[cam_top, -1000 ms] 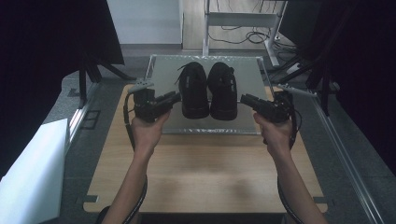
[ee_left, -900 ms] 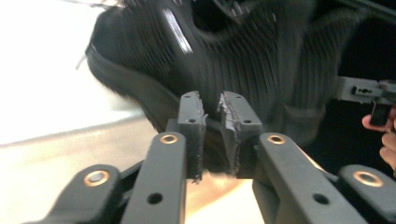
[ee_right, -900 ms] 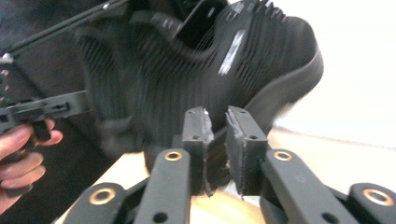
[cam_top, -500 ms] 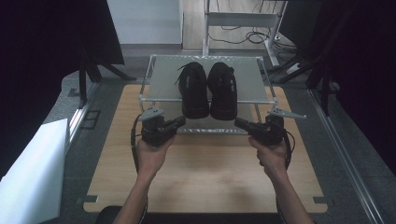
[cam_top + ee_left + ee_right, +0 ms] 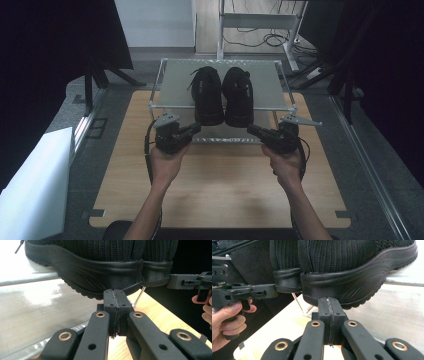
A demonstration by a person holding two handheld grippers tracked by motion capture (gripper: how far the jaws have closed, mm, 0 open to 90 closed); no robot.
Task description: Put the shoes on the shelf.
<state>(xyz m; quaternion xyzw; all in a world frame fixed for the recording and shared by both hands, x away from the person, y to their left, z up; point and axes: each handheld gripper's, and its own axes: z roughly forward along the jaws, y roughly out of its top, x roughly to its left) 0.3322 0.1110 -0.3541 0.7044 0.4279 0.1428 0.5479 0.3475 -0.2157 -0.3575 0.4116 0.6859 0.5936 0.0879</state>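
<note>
Two shoes: a black pair, side by side on the grey rack shelf (image 5: 175, 85), toes toward 12 o'clock, heels toward the person.
Tabletop (image 5: 220, 185): pale wood; the rack stands at its 12 o'clock end.
Left hand (image 5: 166, 165): holds the left claw (image 5: 196, 128) just off the rack's near edge, pointing toward 2 o'clock at the left shoe's heel.
Left claw state: jaws pressed together with nothing between them, as the left gripper view shows; tips just below the sole.
Left shoe (image 5: 206, 96): knit upper, ribbed rubber sole; heel overhangs the shelf's front edge.
Right shoe (image 5: 238, 95): same build, just beside the left shoe; whether they touch cannot be told.
Right claw (image 5: 251, 130): points toward 10 o'clock at the right shoe's heel.
Right claw state: jaws closed flat on each other and empty, in the right gripper view; tips just under the sole.
Right hand (image 5: 286, 167): grips its handle, 5 o'clock of the rack.
</note>
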